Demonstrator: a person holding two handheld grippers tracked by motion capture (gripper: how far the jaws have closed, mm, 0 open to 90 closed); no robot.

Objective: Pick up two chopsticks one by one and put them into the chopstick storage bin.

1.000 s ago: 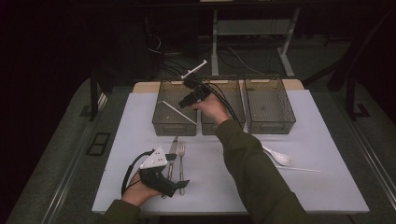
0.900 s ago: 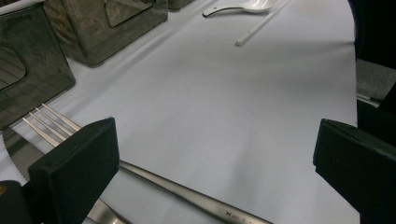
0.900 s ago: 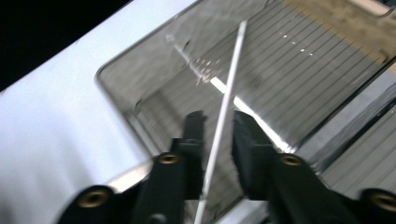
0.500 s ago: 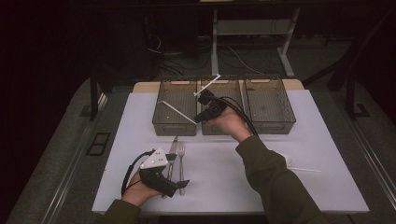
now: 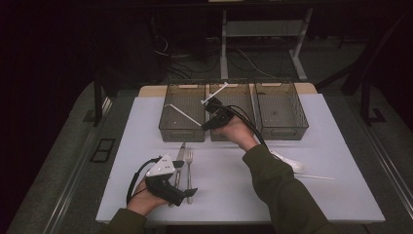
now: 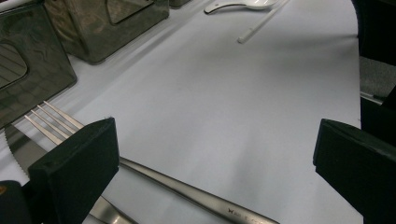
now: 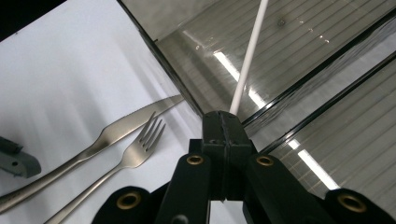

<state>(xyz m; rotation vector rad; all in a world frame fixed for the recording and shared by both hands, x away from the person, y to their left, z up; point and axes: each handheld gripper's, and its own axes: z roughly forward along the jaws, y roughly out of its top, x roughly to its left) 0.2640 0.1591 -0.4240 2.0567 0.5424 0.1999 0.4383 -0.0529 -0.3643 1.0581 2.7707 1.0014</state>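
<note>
At centre frame in the high view I see three smoked-plastic rectangular bins (image 5: 182, 127) in a row, with a steel fork (image 5: 189, 165) and steel knife (image 5: 179, 157) lower left under my left gripper (image 5: 187, 193), whose jaws stand wide apart around nothing. My right gripper (image 5: 210, 117) is clamped on one thin white chopstick (image 5: 215, 94), slanting up over the middle bin. A second chopstick (image 5: 184, 115) leans in the left bin, a third (image 5: 314, 176) lies right beside one white spoon (image 5: 291, 164).

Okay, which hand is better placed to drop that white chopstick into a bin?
Right. The right tool is shut on the white chopstick and hangs over the middle bin. The left tool sits open near the table's front edge by the fork and knife.
</note>
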